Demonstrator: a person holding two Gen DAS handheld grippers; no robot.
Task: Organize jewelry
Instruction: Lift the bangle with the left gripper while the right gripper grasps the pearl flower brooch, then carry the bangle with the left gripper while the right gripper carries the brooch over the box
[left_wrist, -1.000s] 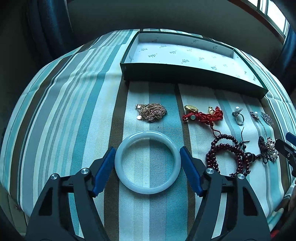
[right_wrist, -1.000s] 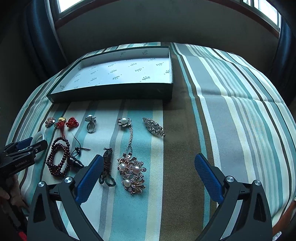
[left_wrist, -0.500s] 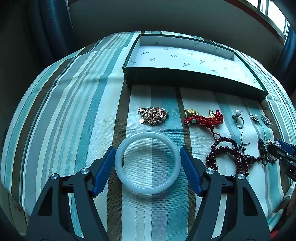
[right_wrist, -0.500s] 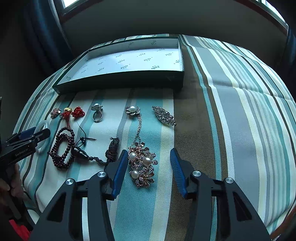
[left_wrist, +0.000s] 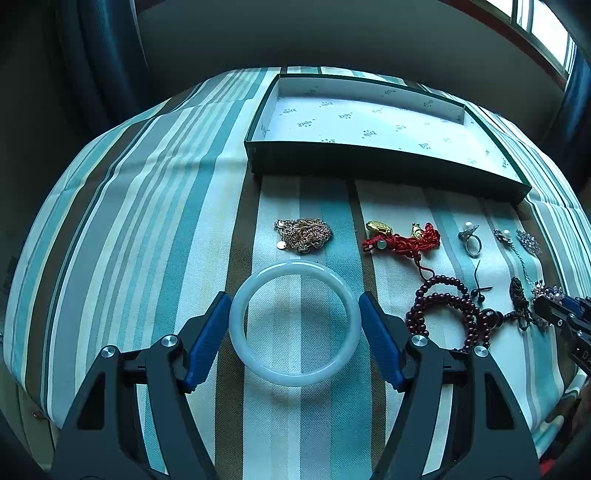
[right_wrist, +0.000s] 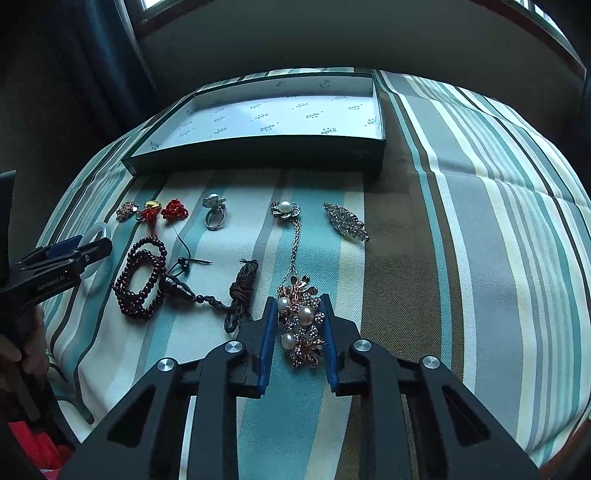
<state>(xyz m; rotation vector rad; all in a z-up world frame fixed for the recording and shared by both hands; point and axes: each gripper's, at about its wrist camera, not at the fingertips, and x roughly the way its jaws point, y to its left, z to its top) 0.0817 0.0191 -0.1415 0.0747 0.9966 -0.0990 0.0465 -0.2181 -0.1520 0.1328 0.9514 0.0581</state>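
Observation:
A pale jade bangle (left_wrist: 236, 325) lies on the striped cloth between the blue pads of my left gripper (left_wrist: 294, 312), which touch its sides. My right gripper (right_wrist: 299, 325) has closed on the pearl flower brooch (right_wrist: 301, 325), pads against both its sides. The brooch's chain (right_wrist: 295, 243) runs to a pearl clasp (right_wrist: 284, 210). An open dark green box (left_wrist: 369, 122) with a white printed lining stands empty at the back; it also shows in the right wrist view (right_wrist: 273, 118).
On the cloth lie a gold chain heap (left_wrist: 304, 234), a red knot charm (left_wrist: 402, 240), a silver ring (right_wrist: 214, 212), dark red beads (right_wrist: 142, 277), a brown cord knot (right_wrist: 242, 288) and a crystal brooch (right_wrist: 345, 221). The table's near edge drops off below.
My right gripper has moved left and forward over the pearl brooch and narrowed from wide open to closed on it. My left gripper stays around the bangle.

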